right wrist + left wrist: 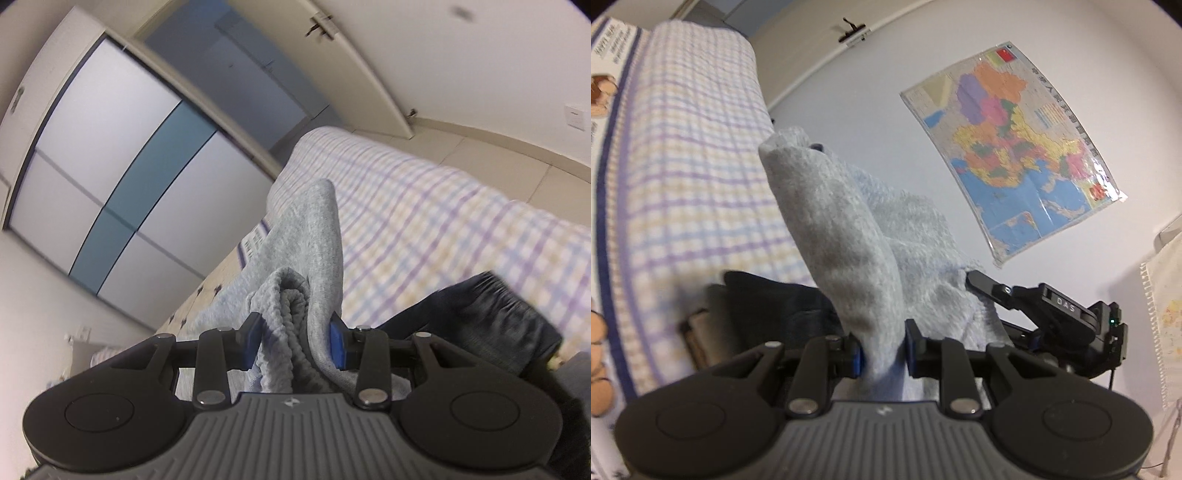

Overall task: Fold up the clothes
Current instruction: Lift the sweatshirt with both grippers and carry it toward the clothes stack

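Note:
A light grey knitted garment [846, 236] hangs lifted above the checked bed cover [683, 155]. My left gripper [882, 354] is shut on a bunched fold of it, which rises between the blue pads. In the left wrist view my right gripper [1015, 295] shows at the right, gripping the same cloth's far edge. In the right wrist view my right gripper [297, 343] is shut on a thick ribbed bundle of the grey garment [314, 236], which drapes forward over the checked bed cover [424, 221].
A dark navy garment [783, 299] [498, 317] lies on the bed below the lifted cloth. A coloured map [1015, 147] hangs on the wall. A wardrobe with white and teal panels [122, 177] and a doorway stand beyond the bed.

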`<control>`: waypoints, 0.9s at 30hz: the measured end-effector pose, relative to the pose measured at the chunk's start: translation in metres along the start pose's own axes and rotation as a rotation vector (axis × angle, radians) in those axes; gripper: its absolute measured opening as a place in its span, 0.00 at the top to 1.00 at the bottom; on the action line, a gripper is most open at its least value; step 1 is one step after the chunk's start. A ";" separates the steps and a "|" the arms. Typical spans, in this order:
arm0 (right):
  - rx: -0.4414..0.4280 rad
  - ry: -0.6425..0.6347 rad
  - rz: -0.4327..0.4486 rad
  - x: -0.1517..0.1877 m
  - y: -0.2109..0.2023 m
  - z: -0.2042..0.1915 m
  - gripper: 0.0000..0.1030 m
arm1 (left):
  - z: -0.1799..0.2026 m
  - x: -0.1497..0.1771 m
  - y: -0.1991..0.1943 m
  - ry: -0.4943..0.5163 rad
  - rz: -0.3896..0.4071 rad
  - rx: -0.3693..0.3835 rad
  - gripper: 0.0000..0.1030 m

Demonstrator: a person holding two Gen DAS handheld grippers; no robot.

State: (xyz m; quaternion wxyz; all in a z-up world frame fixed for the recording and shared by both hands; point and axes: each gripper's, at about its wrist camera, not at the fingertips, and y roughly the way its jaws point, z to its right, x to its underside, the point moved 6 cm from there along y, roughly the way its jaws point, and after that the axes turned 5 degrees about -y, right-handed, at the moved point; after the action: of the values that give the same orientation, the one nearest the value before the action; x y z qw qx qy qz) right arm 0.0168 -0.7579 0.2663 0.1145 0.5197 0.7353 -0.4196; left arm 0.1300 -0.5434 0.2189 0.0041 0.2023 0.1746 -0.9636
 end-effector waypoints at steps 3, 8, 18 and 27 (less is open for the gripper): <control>0.013 0.023 0.014 -0.006 -0.002 0.022 0.60 | 0.003 0.010 0.029 -0.019 -0.030 0.022 0.79; 0.032 0.078 0.035 -0.010 0.006 0.061 0.60 | -0.004 0.026 0.065 -0.028 -0.051 0.027 0.79; 0.079 0.171 0.052 -0.002 0.063 0.126 0.60 | -0.059 0.030 0.094 -0.007 -0.021 -0.041 0.78; 0.212 0.132 0.225 -0.002 0.036 0.154 0.52 | -0.086 0.012 0.070 0.024 0.025 -0.109 0.53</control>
State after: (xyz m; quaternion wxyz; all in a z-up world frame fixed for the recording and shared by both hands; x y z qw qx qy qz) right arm 0.0075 -0.8683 0.1539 0.0570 0.6345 0.6299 -0.4443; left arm 0.1580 -0.5792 0.1168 0.0251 0.2157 0.2244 -0.9500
